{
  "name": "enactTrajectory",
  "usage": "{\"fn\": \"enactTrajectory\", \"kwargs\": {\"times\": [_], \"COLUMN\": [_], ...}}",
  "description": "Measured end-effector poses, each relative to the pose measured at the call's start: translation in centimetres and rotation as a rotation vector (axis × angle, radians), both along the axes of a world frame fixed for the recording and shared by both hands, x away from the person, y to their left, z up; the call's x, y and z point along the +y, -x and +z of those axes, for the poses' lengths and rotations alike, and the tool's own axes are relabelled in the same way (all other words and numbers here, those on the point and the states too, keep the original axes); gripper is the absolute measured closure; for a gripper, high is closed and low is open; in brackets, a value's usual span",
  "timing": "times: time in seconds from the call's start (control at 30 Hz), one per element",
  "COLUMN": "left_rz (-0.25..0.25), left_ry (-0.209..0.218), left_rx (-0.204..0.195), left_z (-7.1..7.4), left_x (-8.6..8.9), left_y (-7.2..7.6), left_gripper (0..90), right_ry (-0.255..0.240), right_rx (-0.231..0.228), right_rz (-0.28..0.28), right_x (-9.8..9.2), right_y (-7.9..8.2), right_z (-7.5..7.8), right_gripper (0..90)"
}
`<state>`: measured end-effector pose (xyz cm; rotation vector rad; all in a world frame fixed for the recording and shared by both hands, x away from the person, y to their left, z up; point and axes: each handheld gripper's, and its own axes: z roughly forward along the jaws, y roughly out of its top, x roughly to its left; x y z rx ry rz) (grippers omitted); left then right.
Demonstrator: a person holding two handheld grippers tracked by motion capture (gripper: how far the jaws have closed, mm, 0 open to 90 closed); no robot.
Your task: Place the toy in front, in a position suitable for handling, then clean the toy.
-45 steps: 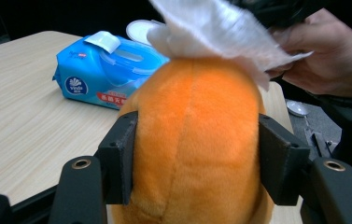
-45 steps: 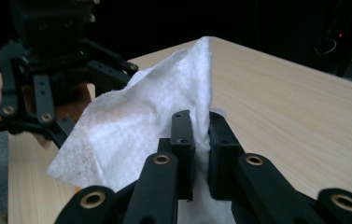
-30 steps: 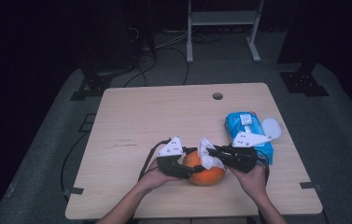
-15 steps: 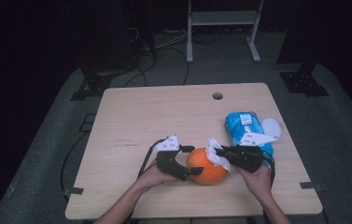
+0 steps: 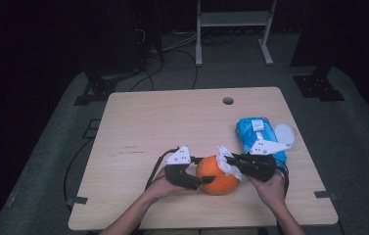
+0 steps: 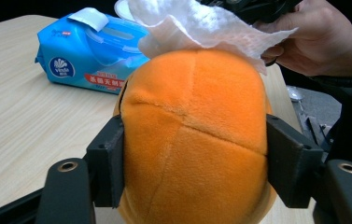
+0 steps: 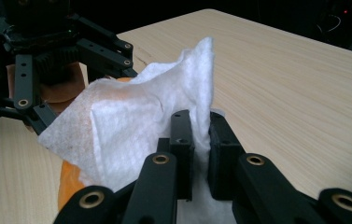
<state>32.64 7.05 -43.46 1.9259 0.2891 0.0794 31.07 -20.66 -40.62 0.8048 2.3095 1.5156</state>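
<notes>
The left gripper (image 5: 199,172), its jaws having just closed again, clamps an orange plush ball (image 5: 218,175) between them. From the opposite side, the right gripper (image 5: 232,164) presses a pinched white wipe (image 5: 226,160) onto the ball; a blue wipes pack (image 5: 259,137) lies just beyond it.

A light wooden table (image 5: 152,122) with rounded corners is set on a grey carpeted floor (image 5: 50,161). A round cable hole (image 5: 228,101) is cut near the table's far edge. Beyond it, a white metal frame (image 5: 233,19) on two legs is seen against a dark, unlit background. Black cables (image 5: 172,49) are trailed across the floor behind the table. Black stand feet (image 5: 96,90) are placed at the far left, and another black base (image 5: 318,85) at the far right. The tabletop is lit evenly from above.
</notes>
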Motion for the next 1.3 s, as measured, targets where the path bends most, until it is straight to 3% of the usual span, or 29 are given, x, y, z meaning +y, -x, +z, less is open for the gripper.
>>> {"fn": "enactTrajectory", "kwargs": {"times": [0.27,0.47,0.57,0.67,1.07,1.23,1.3], "left_rz": [0.009,0.012,0.009,0.002,0.009,0.005,0.006], "left_ry": [0.013,-0.005,-0.018,-0.035,-0.028,0.006,0.010], "left_rx": [-0.025,-0.031,-0.043,-0.060,-0.049,-0.036,-0.044], "left_z": [0.7,0.9,1.0,1.0,0.7,1.2,1.6], "left_x": [0.3,0.5,0.2,0.3,0.6,0.5,0.3], "left_y": [0.1,0.1,0.3,0.4,0.2,0.3,0.5], "left_gripper": [32.9,33.2,33.6,34.4,35.0,36.1,36.6], "right_ry": [-0.016,-0.016,-0.034,-0.014,-0.005,-0.014,-0.063], "right_rx": [-0.024,-0.015,-0.031,-0.048,0.053,0.003,-0.011], "right_rz": [0.000,0.000,0.015,0.030,-0.042,-0.032,-0.010], "right_x": [0.4,0.6,1.0,1.5,-1.0,-0.1,0.0], "right_y": [0.2,0.1,0.3,0.4,-1.0,-0.3,-0.1], "right_z": [0.8,0.7,1.2,1.4,-1.3,0.1,0.8], "right_gripper": [81.6,81.6,81.5,81.3,81.2,81.7,81.7]}}
